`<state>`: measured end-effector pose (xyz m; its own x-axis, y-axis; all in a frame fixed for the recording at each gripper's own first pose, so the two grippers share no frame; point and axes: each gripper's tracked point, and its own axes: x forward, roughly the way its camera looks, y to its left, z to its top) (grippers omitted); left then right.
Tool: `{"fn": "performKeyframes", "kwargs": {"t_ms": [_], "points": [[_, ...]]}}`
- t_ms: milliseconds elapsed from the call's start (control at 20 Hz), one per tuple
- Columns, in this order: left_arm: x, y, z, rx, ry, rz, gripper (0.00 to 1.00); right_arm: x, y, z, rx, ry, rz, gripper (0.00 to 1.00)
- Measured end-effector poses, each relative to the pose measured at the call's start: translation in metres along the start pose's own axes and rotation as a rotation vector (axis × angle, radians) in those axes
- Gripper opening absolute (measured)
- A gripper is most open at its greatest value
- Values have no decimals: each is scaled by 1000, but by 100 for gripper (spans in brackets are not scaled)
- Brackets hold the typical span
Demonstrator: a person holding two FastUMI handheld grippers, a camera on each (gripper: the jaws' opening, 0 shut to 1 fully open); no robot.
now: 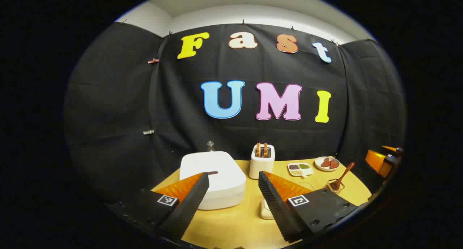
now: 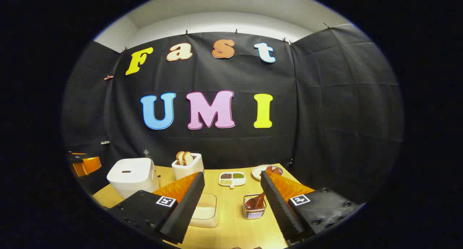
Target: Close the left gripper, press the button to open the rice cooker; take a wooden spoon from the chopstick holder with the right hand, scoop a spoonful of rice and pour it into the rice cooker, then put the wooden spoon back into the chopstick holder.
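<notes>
Rice cooker (image 1: 213, 180): white, lid down, standing on the left part of the yellow table (image 1: 235, 223), just beyond the left finger in the left gripper view.
Left gripper (image 1: 233, 194): fingers spread wide, holding nothing, raised above the table.
Right gripper (image 2: 231, 202): fingers parted, empty, poised over the table.
Rice tub (image 2: 204, 209): clear container of white rice, nearest, between the right gripper's fingers.
Chopstick holder (image 2: 254, 207): clear, beside the tub, wooden spoon (image 2: 255, 201) resting inside.
Toaster (image 2: 187, 165): white, two slices up, behind the cooker.
Far edge: divided dish (image 2: 232, 178) of grains; plate (image 2: 267, 171) by the cloth.
</notes>
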<state>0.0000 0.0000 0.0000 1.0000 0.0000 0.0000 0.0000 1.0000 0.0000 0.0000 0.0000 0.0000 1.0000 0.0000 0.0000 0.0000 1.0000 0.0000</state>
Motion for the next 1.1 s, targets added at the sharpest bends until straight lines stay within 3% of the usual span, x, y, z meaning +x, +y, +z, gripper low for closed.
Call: {"fn": "performKeyframes", "kwargs": {"t_ms": [350, 500, 850, 1100], "points": [[7, 15, -5, -26, -13, -148, 95, -17, 3, 18, -48, -49, -116, 98], [7, 24, -9, -35, -5, -178, 95, -24, 11, 29, -26, -75, -140, 96], [9, 26, -13, -95, 17, -174, 95, -29, 16, 38, -79, -94, -110, 98], [30, 38, -6, -111, 42, -103, 95, -23, 9, 34, -96, -86, -73, 98]]}}
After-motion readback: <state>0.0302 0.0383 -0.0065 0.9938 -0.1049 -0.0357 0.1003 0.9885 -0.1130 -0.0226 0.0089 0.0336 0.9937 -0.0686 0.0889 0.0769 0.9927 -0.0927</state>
